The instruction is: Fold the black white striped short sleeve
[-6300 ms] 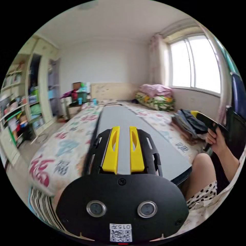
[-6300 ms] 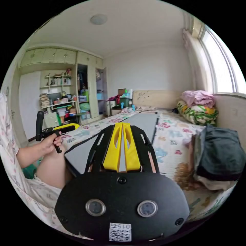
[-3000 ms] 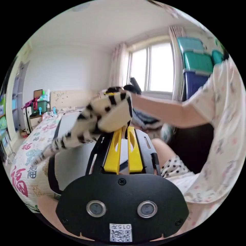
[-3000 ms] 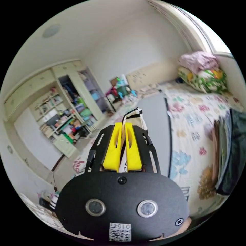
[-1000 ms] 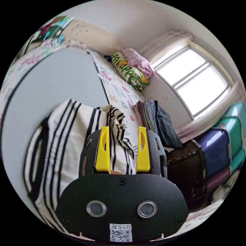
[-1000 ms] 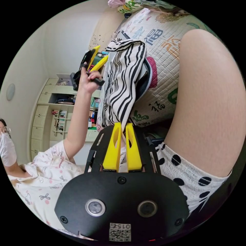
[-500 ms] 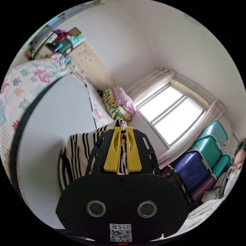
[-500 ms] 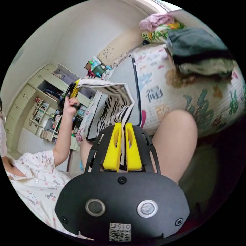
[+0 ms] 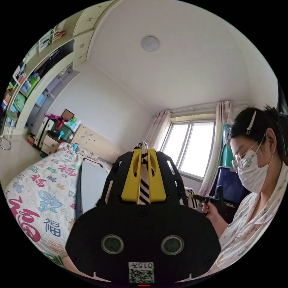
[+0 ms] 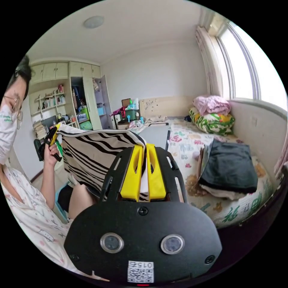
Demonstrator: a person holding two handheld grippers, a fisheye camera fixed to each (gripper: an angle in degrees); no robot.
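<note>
Striped short sleeve (image 10: 96, 153) held up off the bed (image 10: 192, 144), stretched between both tools. Left gripper (image 9: 144, 151) and right gripper (image 10: 143, 148) each have jaws clamped on a fabric edge.

1. The striped shirt (image 10: 90, 153) hangs stretched in the air between the left gripper (image 10: 54, 132) and the right gripper (image 10: 143, 150) — it screens the space in front of the person's knee (image 10: 79, 201).
2. The grey board (image 10: 156, 135) lies bare on the bed (image 10: 186, 147) beyond the shirt, open to a gripper from above.
3. Right of the board, a stack of folded clothes (image 10: 228, 168) takes up the bed's near corner.
4. Pillows and bedding (image 10: 214, 118) are piled against the wall under the window (image 10: 246, 69).
5. In the left gripper view, storage boxes (image 9: 226, 180) stand close behind the person — little room there.
6. Shelves (image 10: 60, 114) crowd the far side.
</note>
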